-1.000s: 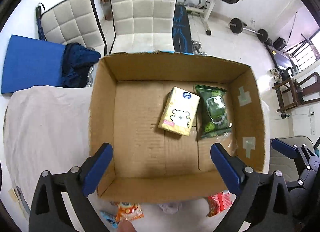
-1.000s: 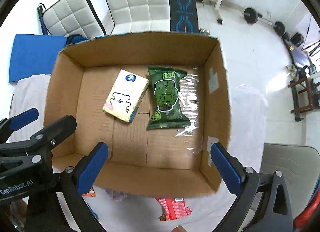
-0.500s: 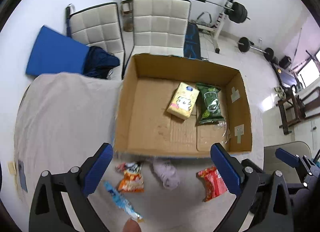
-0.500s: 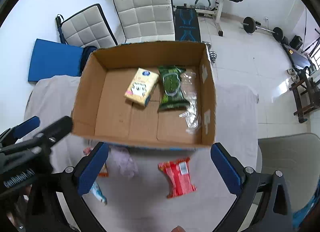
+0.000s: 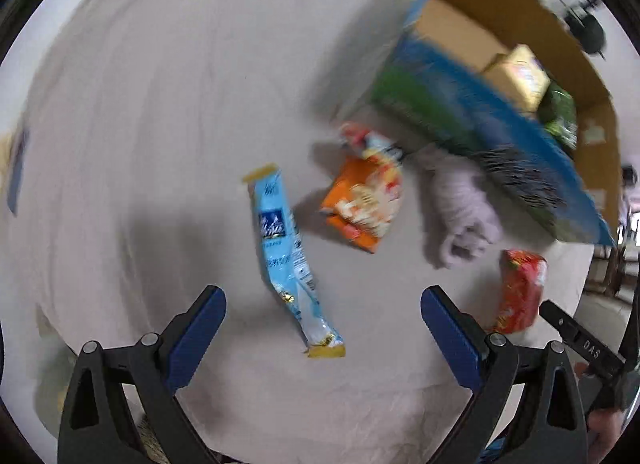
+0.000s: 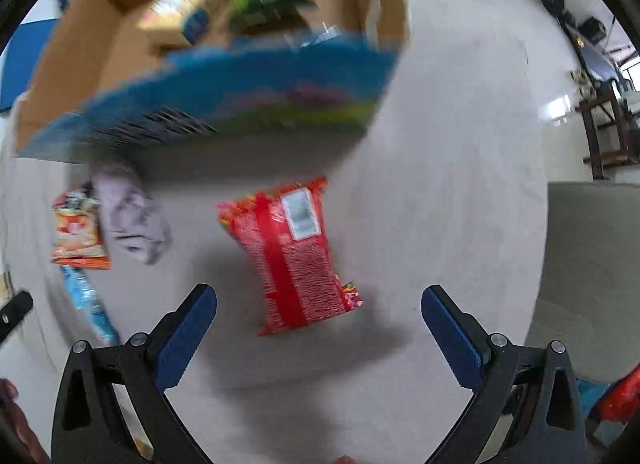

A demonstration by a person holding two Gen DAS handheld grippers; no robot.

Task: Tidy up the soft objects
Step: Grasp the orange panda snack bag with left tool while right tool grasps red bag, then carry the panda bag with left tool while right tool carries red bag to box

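My left gripper (image 5: 323, 316) is open and empty above a light blue packet (image 5: 286, 248) on the table cloth. An orange snack bag (image 5: 362, 200) and a pale lilac cloth bundle (image 5: 462, 212) lie beyond it, near the cardboard box (image 5: 472, 32). My right gripper (image 6: 319, 316) is open and empty over a red packet (image 6: 290, 252), which also shows in the left wrist view (image 5: 518, 290). The box (image 6: 120, 52) holds a yellow tissue pack (image 5: 516, 76) and a green packet (image 5: 560, 116).
The table is covered with a light grey cloth (image 5: 140, 104). The box has a blue printed outer wall (image 6: 248, 92). The orange bag (image 6: 76, 232), lilac bundle (image 6: 132, 220) and blue packet (image 6: 88, 304) lie left in the right wrist view. A grey seat (image 6: 592, 276) stands right.
Both grippers have pulled back from over the box and dropped low over the table, the left over the blue packet, the right over the red packet. Both stay open.
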